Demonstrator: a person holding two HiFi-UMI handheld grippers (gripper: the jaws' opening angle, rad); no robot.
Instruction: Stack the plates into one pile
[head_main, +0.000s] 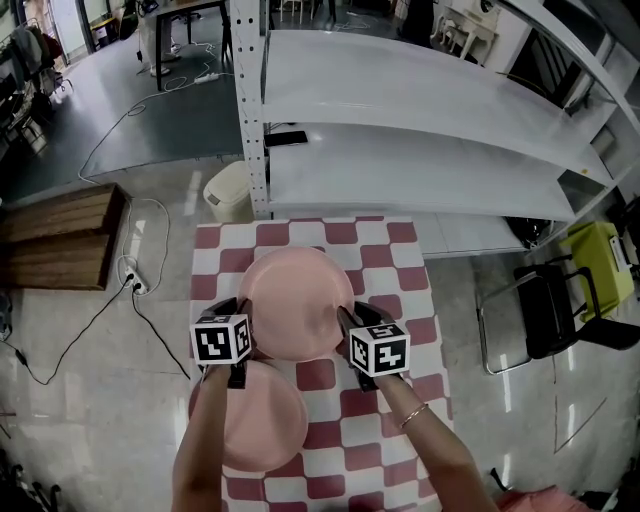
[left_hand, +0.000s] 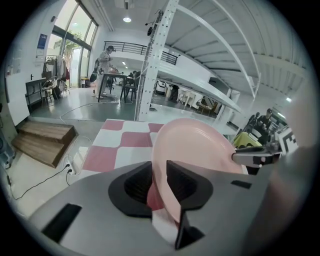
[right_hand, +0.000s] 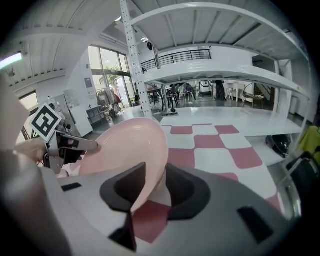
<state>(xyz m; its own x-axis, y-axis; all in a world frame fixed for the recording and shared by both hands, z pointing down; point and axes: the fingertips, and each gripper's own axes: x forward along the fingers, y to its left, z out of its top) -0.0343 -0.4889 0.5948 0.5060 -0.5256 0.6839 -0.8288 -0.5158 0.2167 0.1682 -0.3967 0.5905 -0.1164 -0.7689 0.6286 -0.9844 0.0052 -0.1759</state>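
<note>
Near plate (head_main: 262, 425) lies face up at the desk's (head_main: 405, 272) near left, its left edge hidden under a forearm (head_main: 200, 462). Beyond it, mid-desk, is the far plate (head_main: 295, 303): round, no long axis, face up. Left claw (head_main: 244, 318) and right claw (head_main: 346, 320) are clamped on its opposite rims; whether it clears the desk is unclear.

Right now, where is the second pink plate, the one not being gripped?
In the head view the second plate lies on the checked tablecloth at the near left, next to the gripped plate and partly under the person's left forearm.
</note>
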